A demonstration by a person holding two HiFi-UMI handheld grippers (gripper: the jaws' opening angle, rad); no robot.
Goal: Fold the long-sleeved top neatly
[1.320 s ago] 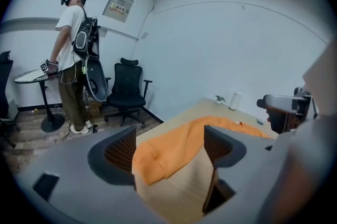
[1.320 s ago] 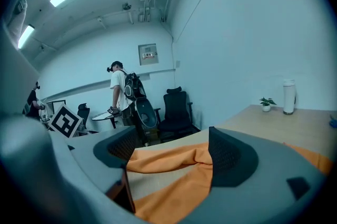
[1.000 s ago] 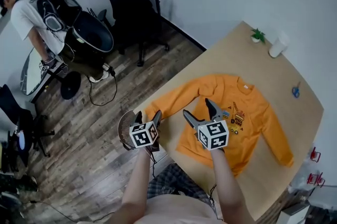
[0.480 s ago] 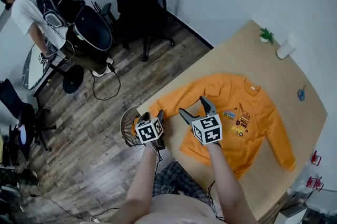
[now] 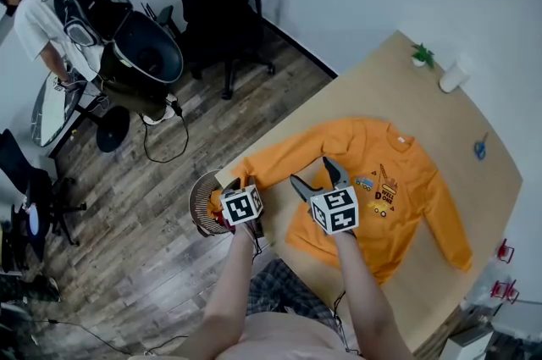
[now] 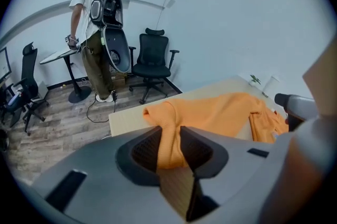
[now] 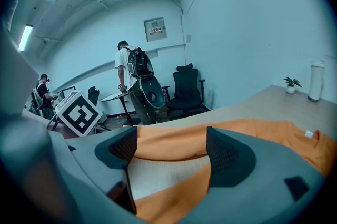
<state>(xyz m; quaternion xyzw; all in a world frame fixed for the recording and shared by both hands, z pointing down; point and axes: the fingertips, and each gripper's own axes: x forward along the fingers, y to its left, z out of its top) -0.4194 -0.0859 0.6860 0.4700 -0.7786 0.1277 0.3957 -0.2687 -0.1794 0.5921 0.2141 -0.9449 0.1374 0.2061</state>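
Left tongs [image 6: 169,139] lowered, closing on sleeve [image 6: 210,112]; right tongs [image 7: 171,157] wide over top [image 5: 406,218].

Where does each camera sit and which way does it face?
Head view: on the head, steeply down at the long-sleeved top on the table; forearms, left gripper, right gripper show.
Left gripper view: along its jaws, which have just been closing on the sleeve cuff, toward an office chair.
Right gripper view: along its open jaws, over the top.
Both gripper views share that chair.
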